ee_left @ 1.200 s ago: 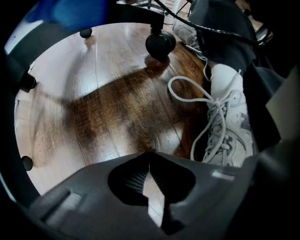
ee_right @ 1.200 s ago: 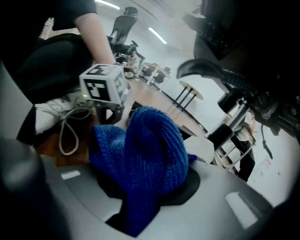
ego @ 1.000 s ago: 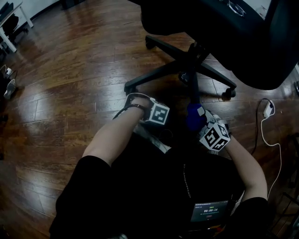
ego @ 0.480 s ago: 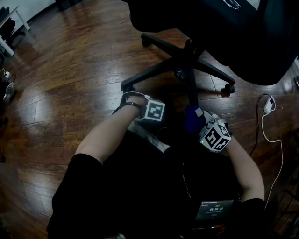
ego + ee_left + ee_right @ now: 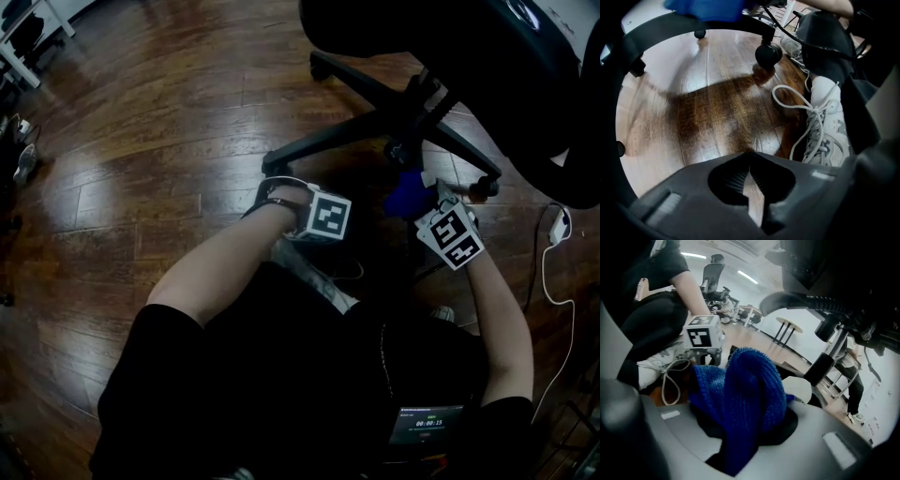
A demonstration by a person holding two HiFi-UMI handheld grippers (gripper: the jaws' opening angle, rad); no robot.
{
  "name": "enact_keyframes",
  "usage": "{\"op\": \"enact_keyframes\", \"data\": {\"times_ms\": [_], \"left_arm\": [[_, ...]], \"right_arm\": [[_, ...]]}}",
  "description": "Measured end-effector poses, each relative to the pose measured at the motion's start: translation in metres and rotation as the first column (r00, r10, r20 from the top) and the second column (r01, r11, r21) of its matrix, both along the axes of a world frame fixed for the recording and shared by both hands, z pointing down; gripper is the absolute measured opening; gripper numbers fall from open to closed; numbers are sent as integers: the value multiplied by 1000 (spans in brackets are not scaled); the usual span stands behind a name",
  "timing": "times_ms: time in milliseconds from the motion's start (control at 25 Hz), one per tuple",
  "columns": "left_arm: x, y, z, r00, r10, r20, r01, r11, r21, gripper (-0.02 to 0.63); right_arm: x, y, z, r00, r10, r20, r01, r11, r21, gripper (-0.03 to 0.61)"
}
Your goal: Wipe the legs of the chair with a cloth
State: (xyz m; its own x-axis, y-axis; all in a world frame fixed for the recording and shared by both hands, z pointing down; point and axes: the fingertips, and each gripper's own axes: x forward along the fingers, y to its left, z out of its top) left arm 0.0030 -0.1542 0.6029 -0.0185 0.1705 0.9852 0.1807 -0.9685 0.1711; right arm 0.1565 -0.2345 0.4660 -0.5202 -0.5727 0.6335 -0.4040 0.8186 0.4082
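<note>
The black office chair's star base (image 5: 361,129) spreads its legs over the wood floor. My right gripper (image 5: 429,212) is shut on a bunched blue knitted cloth (image 5: 405,192), held low against the leg that points toward me, just below the hub. In the right gripper view the cloth (image 5: 743,390) fills the jaws, with the chair's column (image 5: 833,348) behind it. In the left gripper view the cloth (image 5: 705,7) lies over a black leg (image 5: 661,28). My left gripper (image 5: 323,220) points straight down at the floor, shut and empty (image 5: 749,158), left of the cloth.
A white laced sneaker (image 5: 826,123) stands right of the left gripper, close to a caster (image 5: 768,54). A white cable with a plug (image 5: 553,246) trails over the floor at the right. The chair's seat (image 5: 487,66) overhangs the base. Desk legs (image 5: 23,42) stand far left.
My right gripper has carried the blue cloth up the near leg toward the hub, away from me. The left gripper has kept its place. The head view has shifted a little.
</note>
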Motion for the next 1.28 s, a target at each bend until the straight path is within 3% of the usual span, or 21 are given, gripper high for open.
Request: {"op": "enact_keyframes", "data": {"times_ms": [280, 520, 760, 920, 1120, 1280], "left_arm": [[3, -1, 2, 999, 32, 22, -32, 999, 5, 2], [2, -5, -1, 1000, 13, -2, -13, 1000, -1, 2], [1, -5, -1, 1000, -1, -10, 1, 1000, 6, 2], [-1, -4, 0, 999, 31, 15, -32, 999, 29, 2], [-3, -3, 1, 999, 31, 36, -33, 998, 55, 2], [-4, -3, 1, 997, 47, 61, -51, 995, 80, 2]], "right_arm": [[-11, -100, -20, 983, 165, -82, -153, 979, 132, 110], [-18, -124, -29, 978, 190, -86, -175, 972, 154, 106], [-11, -93, -25, 982, 188, -24, -183, 973, 141, 106], [-8, -38, -7, 994, 94, -59, -89, 991, 96, 106], [0, 44, 13, 997, -37, -67, 36, 999, -22, 107], [5, 84, 19, 997, -72, 10, 72, 997, -32, 107]]}}
